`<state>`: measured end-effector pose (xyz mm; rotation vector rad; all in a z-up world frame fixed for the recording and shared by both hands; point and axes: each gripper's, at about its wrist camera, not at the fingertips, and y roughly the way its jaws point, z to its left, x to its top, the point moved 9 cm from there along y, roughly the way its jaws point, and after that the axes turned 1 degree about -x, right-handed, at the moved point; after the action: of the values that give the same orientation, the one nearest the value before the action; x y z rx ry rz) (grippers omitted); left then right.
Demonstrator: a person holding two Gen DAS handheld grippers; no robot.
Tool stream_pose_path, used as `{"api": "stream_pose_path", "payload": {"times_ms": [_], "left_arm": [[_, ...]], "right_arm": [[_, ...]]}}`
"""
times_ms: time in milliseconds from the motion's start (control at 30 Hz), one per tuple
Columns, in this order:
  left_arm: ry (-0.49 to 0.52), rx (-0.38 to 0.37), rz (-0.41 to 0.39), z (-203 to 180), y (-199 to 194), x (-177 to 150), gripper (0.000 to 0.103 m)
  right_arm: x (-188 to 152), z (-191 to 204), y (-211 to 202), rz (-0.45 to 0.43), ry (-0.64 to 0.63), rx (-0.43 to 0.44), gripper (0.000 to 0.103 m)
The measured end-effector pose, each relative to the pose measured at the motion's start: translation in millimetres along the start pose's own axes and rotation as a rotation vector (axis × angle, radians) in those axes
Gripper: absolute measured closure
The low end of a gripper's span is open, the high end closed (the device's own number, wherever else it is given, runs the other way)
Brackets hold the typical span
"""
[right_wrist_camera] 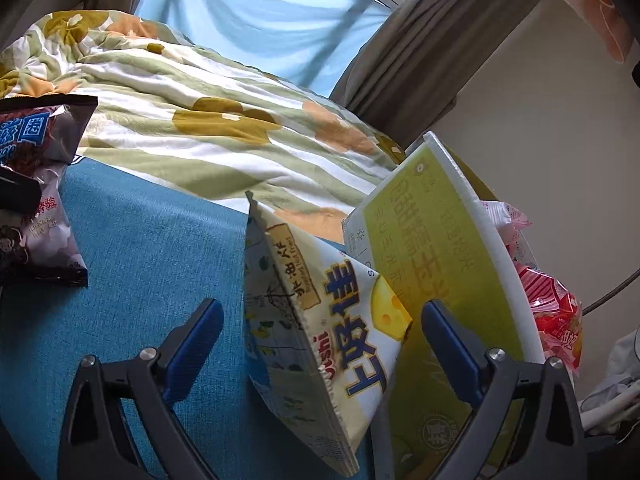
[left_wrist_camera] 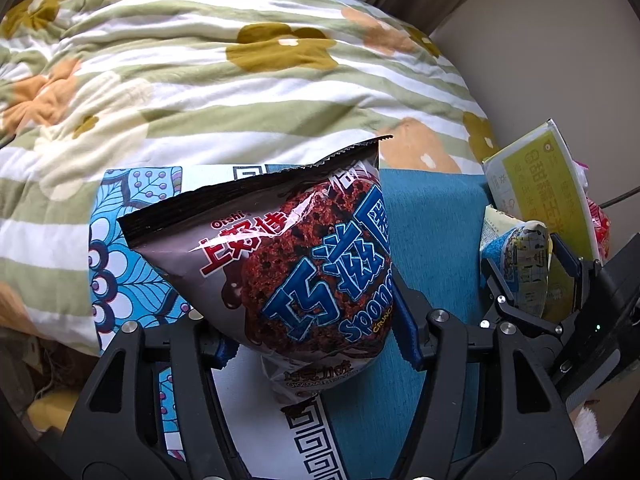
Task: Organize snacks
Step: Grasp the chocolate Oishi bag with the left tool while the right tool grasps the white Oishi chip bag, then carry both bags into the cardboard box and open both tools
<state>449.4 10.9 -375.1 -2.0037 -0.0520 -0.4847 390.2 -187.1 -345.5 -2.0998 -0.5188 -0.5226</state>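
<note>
My left gripper is shut on a brown chocolate sponge-crunch bag, held above a patterned box on the blue cloth. The same bag shows at the far left of the right wrist view. My right gripper is open, with its blue fingers either side of a cream cheese-snack bag that leans against a yellow-green box. The right gripper with that bag also shows at the right of the left wrist view.
A blue cloth surface lies under the snacks. A striped floral quilt is heaped behind. Red and pink snack packets sit behind the yellow-green box. A beige wall and curtain stand at the right.
</note>
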Motion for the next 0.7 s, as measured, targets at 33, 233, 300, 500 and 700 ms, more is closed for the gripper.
{"api": "stream_pose_path", "payload": {"times_ms": [33, 233, 300, 500, 700], "left_arm": [[0.001, 0.002, -0.001, -0.2, -0.7, -0.1, 0.045], [0.008, 0.011, -0.014, -4.4, -10.9, -0.9, 0.045], [0.012, 0.010, -0.023, -8.6, -19.3, -0.3, 0.045], [0.048, 0.009, -0.064, -38.8, -56.5, 9.0, 0.045], [0.096, 0.012, -0.136, -98.4, -101.9, 17.5, 0.045]], "right_arm": [[-1.5, -0.2, 3.8, 0.014, 0.002, 0.004, 0.013], [-7.9, 0.4, 11.0, 0.065, 0.034, 0.072, 0.044], [-7.5, -1.6, 7.9, 0.074, 0.071, 0.121, 0.049], [12.8, -18.8, -34.5, 0.016, 0.157, 0.240, 0.051], [32.5, -65.0, -93.8, -0.057, 0.292, 0.386, 0.051]]}}
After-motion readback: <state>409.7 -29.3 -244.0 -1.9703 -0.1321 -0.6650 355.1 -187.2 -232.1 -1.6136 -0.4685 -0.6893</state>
